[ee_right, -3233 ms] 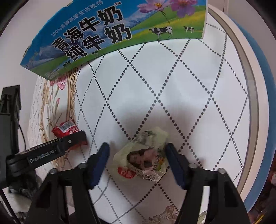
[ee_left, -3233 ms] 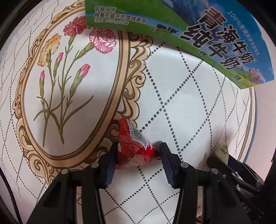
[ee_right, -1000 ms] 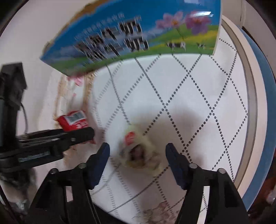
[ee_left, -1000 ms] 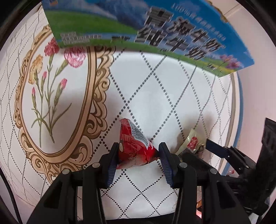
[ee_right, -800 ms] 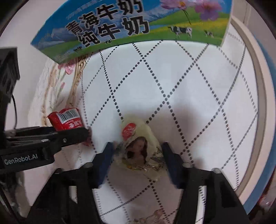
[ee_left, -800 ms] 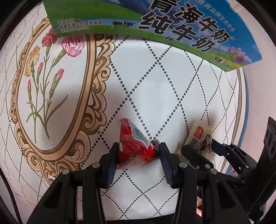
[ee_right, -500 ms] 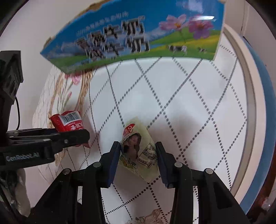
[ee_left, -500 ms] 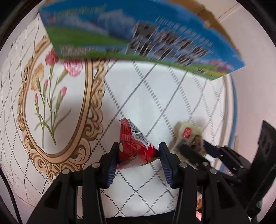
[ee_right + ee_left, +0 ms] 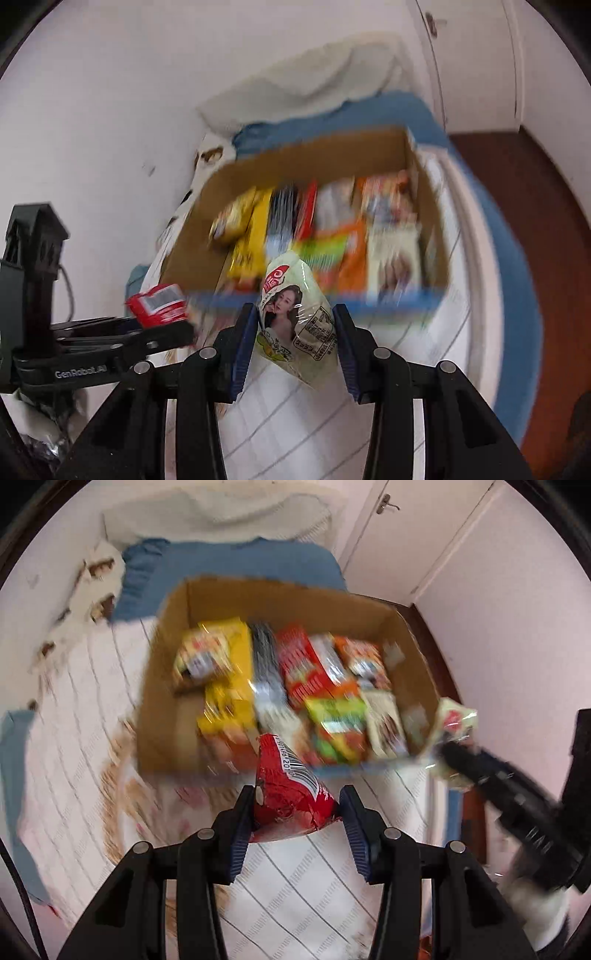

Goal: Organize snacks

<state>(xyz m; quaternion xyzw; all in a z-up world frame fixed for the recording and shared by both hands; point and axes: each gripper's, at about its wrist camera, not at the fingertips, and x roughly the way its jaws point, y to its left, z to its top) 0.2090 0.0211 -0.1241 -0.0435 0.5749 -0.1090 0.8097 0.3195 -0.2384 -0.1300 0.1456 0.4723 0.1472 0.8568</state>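
My left gripper (image 9: 295,814) is shut on a red snack packet (image 9: 290,786) with a barcode, held in the air short of the box. My right gripper (image 9: 293,334) is shut on a pale green snack packet (image 9: 295,317) printed with a woman's picture. An open cardboard box (image 9: 280,605) stands ahead on the bed, filled with several yellow, red, orange and green snack packs (image 9: 314,686). In the left wrist view the right gripper's green packet (image 9: 452,720) is at the box's right corner. In the right wrist view the red packet (image 9: 157,304) is at the left and the box (image 9: 314,158) is ahead.
The box sits on a white quilted bedspread (image 9: 303,897) with a gold floral frame. A blue blanket (image 9: 236,565) and a white pillow (image 9: 221,513) lie behind it. Pink walls and a door (image 9: 417,528) are at the back right; brown floor (image 9: 535,206) is at the right.
Both grippers have lifted and tilted up with their packets, from looking down at the bedspread to looking into the open box. The right gripper closed on the green packet.
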